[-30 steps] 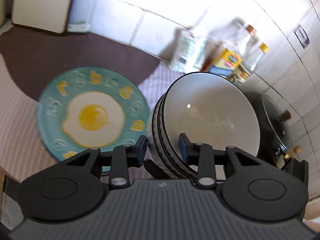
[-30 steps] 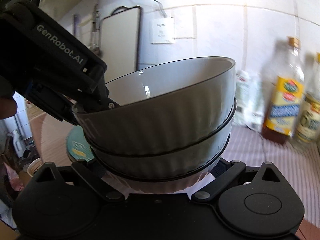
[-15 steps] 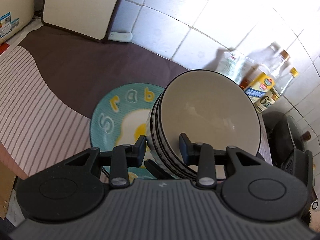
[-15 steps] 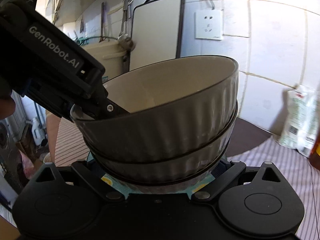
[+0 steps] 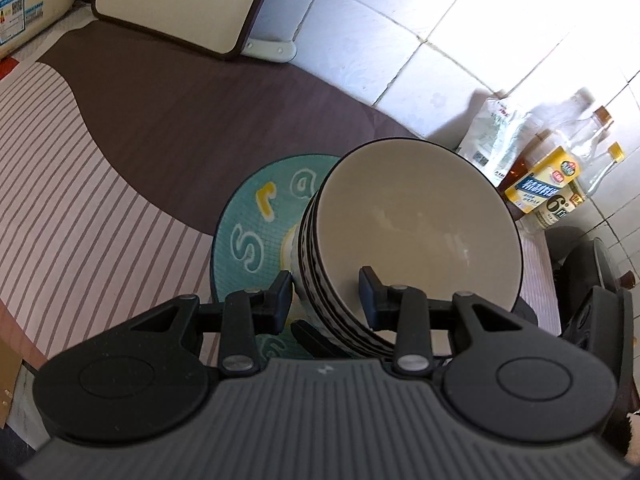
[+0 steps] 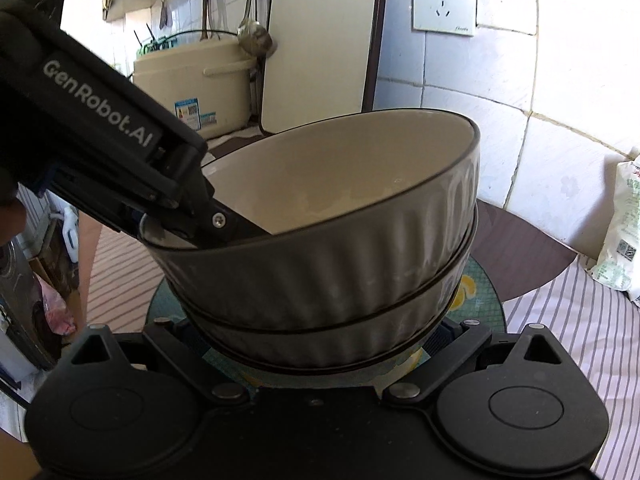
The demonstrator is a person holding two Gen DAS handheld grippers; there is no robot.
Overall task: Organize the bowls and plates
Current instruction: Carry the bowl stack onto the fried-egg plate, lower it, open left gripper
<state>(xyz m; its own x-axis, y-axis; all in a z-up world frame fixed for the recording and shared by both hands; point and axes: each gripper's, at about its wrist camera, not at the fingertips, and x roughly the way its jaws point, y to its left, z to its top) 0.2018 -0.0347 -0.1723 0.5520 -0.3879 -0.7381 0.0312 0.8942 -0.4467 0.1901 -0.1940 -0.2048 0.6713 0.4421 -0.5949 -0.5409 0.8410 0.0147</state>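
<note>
Bowls (image 5: 416,236): nested stack, empty, tilted, over the plate (image 5: 256,224).
Left gripper (image 5: 325,295): clenched on the stack's rim at 9 o'clock.
Right gripper (image 6: 320,350): fingers hidden under the stack; grip cannot be told.
Plate: on the mat (image 5: 168,96).

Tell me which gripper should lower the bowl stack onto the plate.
Left, probably. The left gripper pinches the rim of the bowl stack above the plate. The right gripper's fingers merely straddle the stack's base; any grip there is hidden.

wall: white tiles (image 5: 348,60) | socket (image 6: 444,0) | counter: striped cloth (image 5: 80,200) | sunlit
</note>
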